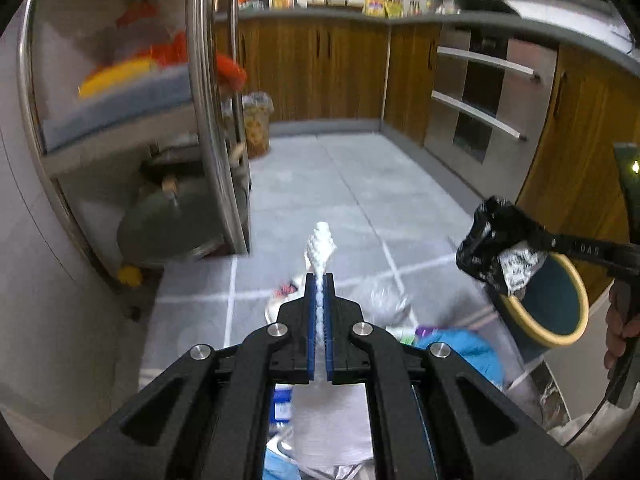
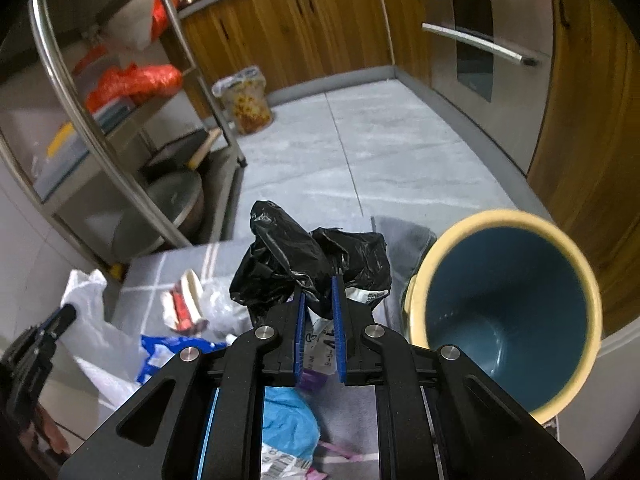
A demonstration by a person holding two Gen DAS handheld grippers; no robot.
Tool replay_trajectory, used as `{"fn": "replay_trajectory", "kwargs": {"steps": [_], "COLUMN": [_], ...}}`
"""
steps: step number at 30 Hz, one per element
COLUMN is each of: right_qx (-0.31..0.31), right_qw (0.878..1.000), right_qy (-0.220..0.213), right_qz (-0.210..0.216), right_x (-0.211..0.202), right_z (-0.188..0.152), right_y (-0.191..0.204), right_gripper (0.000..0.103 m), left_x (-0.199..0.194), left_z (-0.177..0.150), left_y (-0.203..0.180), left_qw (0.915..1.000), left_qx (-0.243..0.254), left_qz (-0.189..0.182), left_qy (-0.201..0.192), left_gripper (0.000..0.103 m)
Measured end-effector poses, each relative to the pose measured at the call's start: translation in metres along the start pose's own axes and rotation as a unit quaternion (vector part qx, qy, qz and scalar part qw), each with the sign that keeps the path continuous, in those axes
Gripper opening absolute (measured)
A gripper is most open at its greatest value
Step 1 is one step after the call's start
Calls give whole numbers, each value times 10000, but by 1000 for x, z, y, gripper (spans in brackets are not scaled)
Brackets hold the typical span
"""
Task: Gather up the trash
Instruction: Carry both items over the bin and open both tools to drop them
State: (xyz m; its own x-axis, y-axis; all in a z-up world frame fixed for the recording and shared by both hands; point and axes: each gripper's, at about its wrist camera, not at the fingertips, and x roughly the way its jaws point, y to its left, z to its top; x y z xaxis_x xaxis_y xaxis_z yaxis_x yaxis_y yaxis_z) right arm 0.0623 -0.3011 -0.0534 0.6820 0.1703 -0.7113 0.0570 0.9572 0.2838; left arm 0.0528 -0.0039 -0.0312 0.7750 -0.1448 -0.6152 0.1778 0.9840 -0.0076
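At the bottom centre of the left wrist view, the left gripper (image 1: pixel 319 280) is clamped tight on a thin white bag (image 1: pixel 320 240) whose crumpled top sticks up past the fingertips. Low in the right wrist view, the right gripper (image 2: pixel 319 286) pinches a wad of black plastic bag (image 2: pixel 308 264) with printed white paper caught in it, just left of the open bin (image 2: pixel 508 312) at right. The bin's blue inside looks empty, so the collecting seems barely begun. Under both grippers more litter lies on the grey floor (image 2: pixel 400 152): a blue bag (image 2: pixel 288 420), a clear wrapper (image 2: pixel 220 304) and a red-and-white packet (image 2: pixel 184 304). Farther back stand a metal shelf (image 2: pixel 100 120) and wooden cabinets (image 2: pixel 300 24).
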Motion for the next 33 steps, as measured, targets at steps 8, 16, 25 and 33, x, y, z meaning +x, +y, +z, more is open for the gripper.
{"fn": "replay_trajectory", "kwargs": {"steps": [8, 16, 25, 33], "right_qx": [168, 230, 241, 757], "right_qw": [9991, 9964, 9944, 9914], "right_qy": [-395, -798, -704, -288], "right_qz": [22, -161, -744, -1030], "right_x": [-49, -109, -115, -73], "right_z": [10, 9, 9, 8], "right_y": [-10, -25, -83, -160], "right_gripper": [13, 13, 13, 13], "left_x": [-44, -53, -44, 0], "left_z": [39, 72, 79, 69], "left_y": [-15, -68, -151, -208], "left_qw": [9970, 9917, 9743, 9621], "left_qx": [-14, 73, 407, 693], "left_qz": [-6, -732, -1871, -2517], "left_qy": [-779, -1053, -1186, -790], "left_gripper": [3, 3, 3, 3]}}
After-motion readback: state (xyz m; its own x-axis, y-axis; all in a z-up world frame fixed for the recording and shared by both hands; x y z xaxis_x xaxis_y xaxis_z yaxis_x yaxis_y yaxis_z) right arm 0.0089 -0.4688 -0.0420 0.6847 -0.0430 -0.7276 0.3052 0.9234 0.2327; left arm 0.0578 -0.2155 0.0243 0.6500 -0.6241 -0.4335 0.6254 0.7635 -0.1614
